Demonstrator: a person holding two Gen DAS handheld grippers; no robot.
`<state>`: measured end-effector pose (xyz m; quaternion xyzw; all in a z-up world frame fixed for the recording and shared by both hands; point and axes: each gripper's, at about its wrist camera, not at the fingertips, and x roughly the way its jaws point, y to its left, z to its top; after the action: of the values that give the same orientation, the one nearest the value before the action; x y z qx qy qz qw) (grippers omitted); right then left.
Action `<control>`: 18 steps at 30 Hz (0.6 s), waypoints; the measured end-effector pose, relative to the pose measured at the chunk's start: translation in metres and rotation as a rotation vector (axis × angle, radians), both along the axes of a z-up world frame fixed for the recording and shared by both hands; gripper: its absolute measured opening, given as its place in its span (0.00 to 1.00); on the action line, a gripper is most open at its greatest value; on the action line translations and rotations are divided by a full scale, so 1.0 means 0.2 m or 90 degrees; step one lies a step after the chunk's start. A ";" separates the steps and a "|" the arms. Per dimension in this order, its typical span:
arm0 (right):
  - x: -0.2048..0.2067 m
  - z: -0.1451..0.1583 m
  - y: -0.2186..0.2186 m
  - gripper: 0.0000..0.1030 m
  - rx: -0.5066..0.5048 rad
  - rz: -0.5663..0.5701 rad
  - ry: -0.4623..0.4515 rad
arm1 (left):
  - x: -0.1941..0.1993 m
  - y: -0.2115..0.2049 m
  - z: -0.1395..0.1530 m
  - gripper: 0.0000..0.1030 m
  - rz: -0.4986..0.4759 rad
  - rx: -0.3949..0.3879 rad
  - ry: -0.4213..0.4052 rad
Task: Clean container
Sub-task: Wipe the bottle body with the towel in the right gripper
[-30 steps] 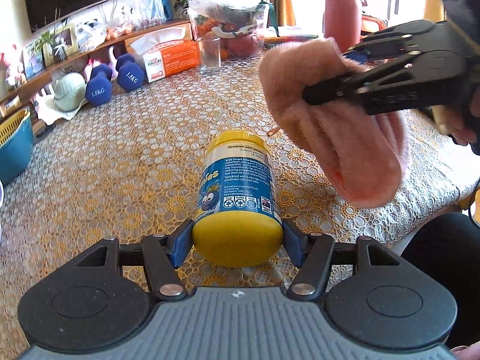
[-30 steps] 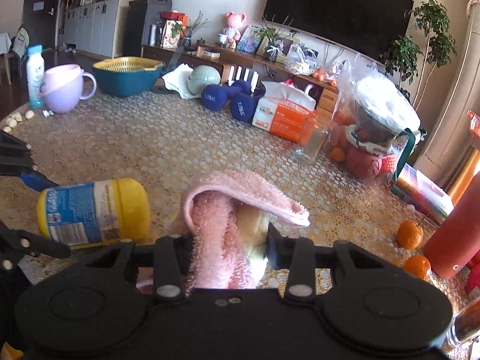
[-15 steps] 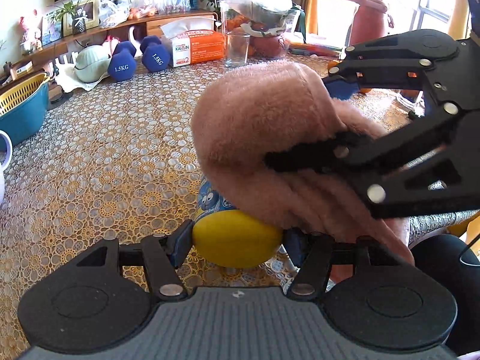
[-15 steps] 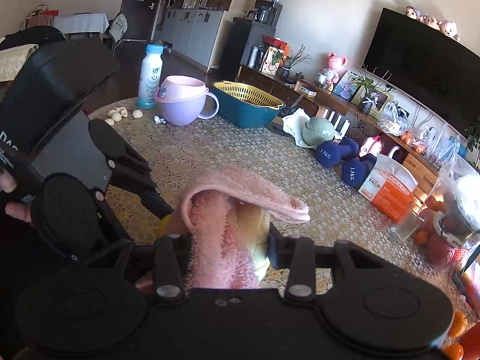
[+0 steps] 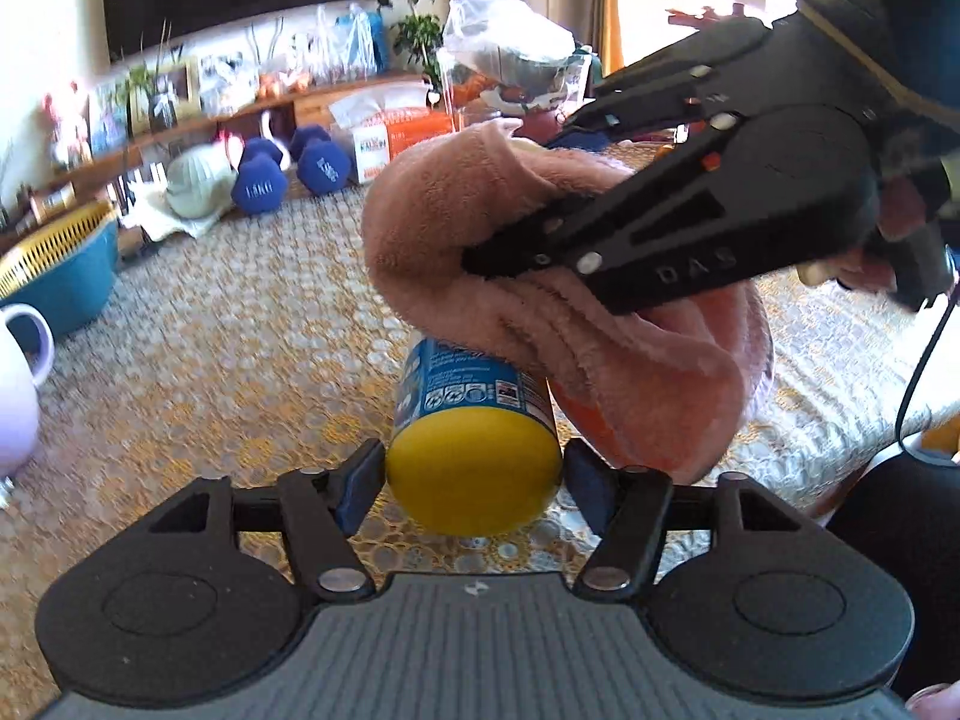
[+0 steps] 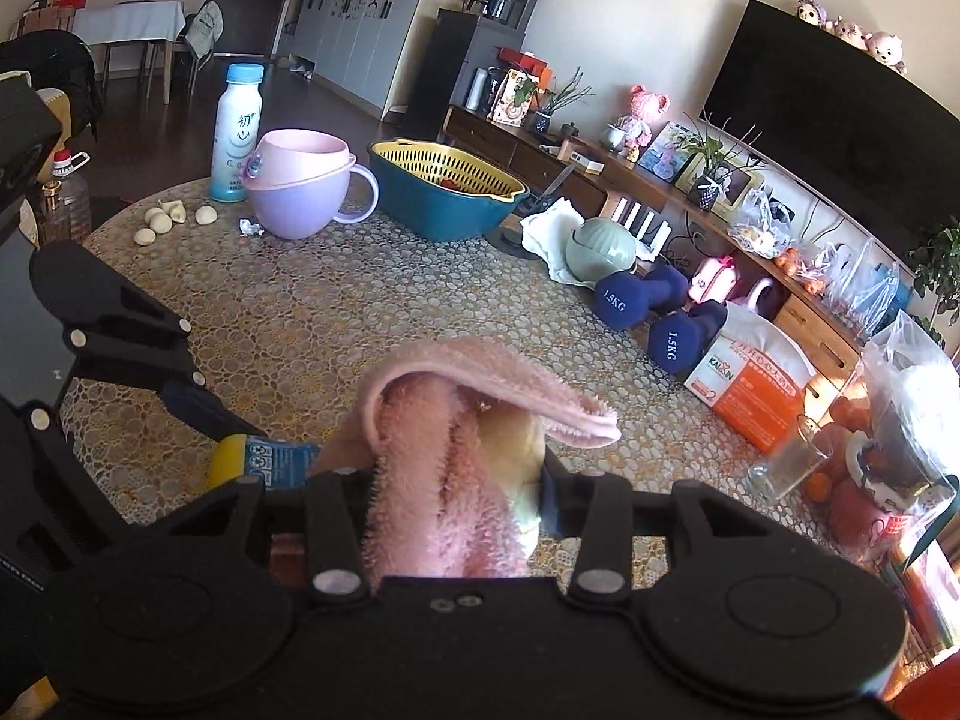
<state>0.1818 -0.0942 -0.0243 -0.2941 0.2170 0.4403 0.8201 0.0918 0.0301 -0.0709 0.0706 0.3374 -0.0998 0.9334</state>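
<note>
While the container is held off the table by its yellow end, clamped between the pads of the left gripper, its blue-labelled body is covered from above by the pink cloth. The cloth is pinched as a bunched fold in the closed fingers of the right gripper.

A slip is judged the main risk: the round, smooth end is gripped at only two small contact patches, so a hard downward or sideways wipe could twist the container out of the pads or tilt it. Loose cloth hanging on the right could also be caught on a left finger.

Below, the lace-covered table lies bare, so there is room to drop the hold lower. Further out, the dumbbells, orange box and glass stand well apart, while the table edge is near on the right.
</note>
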 end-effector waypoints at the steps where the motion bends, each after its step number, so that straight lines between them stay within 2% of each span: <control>1: 0.00 0.00 0.01 0.41 0.001 0.001 0.002 | -0.01 -0.01 0.00 0.73 0.002 0.023 -0.014; 5: 0.03 0.01 0.05 0.41 0.004 0.002 0.007 | -0.03 -0.05 -0.03 0.74 -0.011 0.097 -0.051; 8: 0.05 0.01 0.08 0.41 0.013 -0.001 0.017 | -0.01 -0.06 -0.06 0.74 -0.009 0.118 -0.047; 11: 0.06 0.01 0.10 0.41 0.013 -0.004 0.013 | 0.01 -0.05 -0.08 0.74 0.006 0.115 -0.039; 14: 0.08 0.00 0.11 0.41 0.012 -0.018 0.010 | 0.03 -0.03 -0.08 0.63 0.017 0.105 -0.032; 18: 0.14 -0.02 0.09 0.40 0.013 -0.051 0.016 | 0.03 0.00 -0.08 0.62 0.019 0.077 -0.025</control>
<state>0.2094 -0.0762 -0.0281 -0.2711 0.2342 0.4133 0.8371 0.0984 0.0306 -0.0874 0.1237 0.3255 -0.0635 0.9353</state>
